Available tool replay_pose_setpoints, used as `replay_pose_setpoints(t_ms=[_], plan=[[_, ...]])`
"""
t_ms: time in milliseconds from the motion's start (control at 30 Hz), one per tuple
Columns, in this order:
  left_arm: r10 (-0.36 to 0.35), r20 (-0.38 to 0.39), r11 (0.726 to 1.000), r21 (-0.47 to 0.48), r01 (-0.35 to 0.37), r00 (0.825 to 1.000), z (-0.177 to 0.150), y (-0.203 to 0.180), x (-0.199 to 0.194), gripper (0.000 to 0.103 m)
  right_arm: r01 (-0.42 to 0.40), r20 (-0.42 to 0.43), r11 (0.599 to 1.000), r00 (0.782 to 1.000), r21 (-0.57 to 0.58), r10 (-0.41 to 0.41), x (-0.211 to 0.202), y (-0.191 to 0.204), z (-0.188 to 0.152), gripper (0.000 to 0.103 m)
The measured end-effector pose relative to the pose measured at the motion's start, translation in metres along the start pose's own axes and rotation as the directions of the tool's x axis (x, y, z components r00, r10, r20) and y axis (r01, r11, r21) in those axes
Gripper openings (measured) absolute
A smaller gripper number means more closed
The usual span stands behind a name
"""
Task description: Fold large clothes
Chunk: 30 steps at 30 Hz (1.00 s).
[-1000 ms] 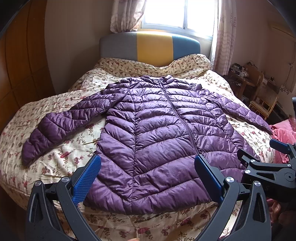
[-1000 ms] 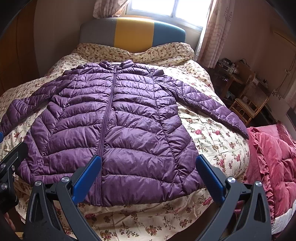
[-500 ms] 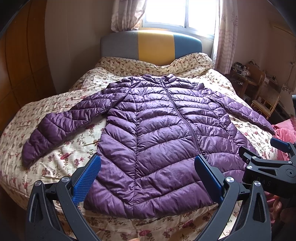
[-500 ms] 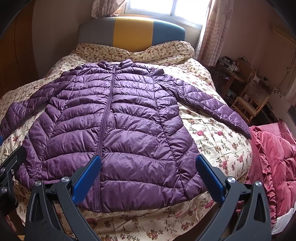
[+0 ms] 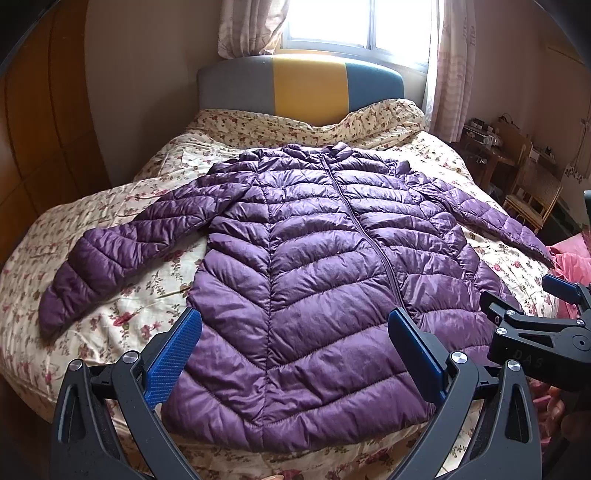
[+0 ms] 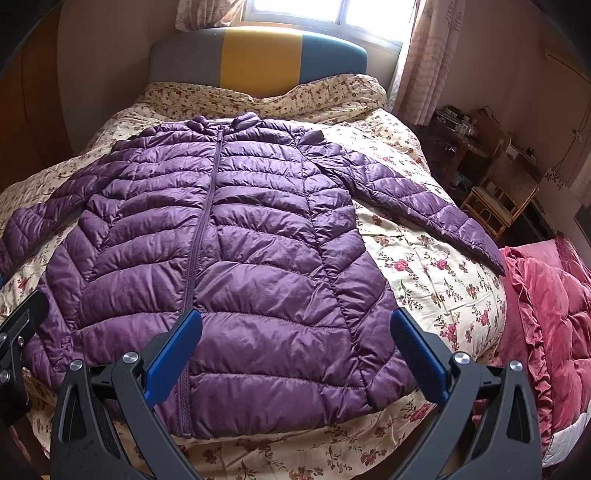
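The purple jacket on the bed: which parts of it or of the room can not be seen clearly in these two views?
- Purple jacket: back side hidden in both views, against the floral quilt.
- Left sleeve: cuff cut off by the right wrist view's edge.
- Desk clutter: too small.
- Window: overexposed.

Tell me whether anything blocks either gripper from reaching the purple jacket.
Nothing visible does. The purple jacket lies spread flat on the floral bedspread, with the left gripper and right gripper open above its hem.
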State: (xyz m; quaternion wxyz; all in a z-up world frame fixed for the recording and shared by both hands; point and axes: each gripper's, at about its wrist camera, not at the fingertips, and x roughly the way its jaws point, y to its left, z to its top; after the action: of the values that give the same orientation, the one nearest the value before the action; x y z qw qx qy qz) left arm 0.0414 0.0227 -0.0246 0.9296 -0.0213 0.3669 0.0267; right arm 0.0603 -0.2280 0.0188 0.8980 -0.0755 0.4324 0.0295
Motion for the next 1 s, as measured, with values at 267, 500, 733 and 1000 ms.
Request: replay_pose_setpoints(t_ms=[267,500,733,1000], plan=[[-0.008,-0.019,1.000,0.013,0.008,1.000,0.014,-0.007,0.020,0.100,0.032,-0.019,0.999,0.999,0.022,-0.032,0.020,-0.012,0.009,0.101],[-0.038,-0.031,0.999,0.025,0.038,0.999,0.031,-0.011,0.048,0.100,0.083,-0.045,0.994,0.996,0.066,-0.080,0.049,-0.040,0.020,0.101],[-0.078,-0.078,0.997,-0.001,0.078,0.994,0.059,-0.002,0.109,0.100,0.160,-0.170,0.951,0.978,0.266,-0.117,0.112,-0.139,0.030,0.069],[-0.039,-0.126,0.999,-0.005,0.039,0.991,0.091,0.017,0.180,0.100,0.326,-0.288,0.773,0.938,0.543,-0.193,0.161,-0.290,0.031,0.058]])
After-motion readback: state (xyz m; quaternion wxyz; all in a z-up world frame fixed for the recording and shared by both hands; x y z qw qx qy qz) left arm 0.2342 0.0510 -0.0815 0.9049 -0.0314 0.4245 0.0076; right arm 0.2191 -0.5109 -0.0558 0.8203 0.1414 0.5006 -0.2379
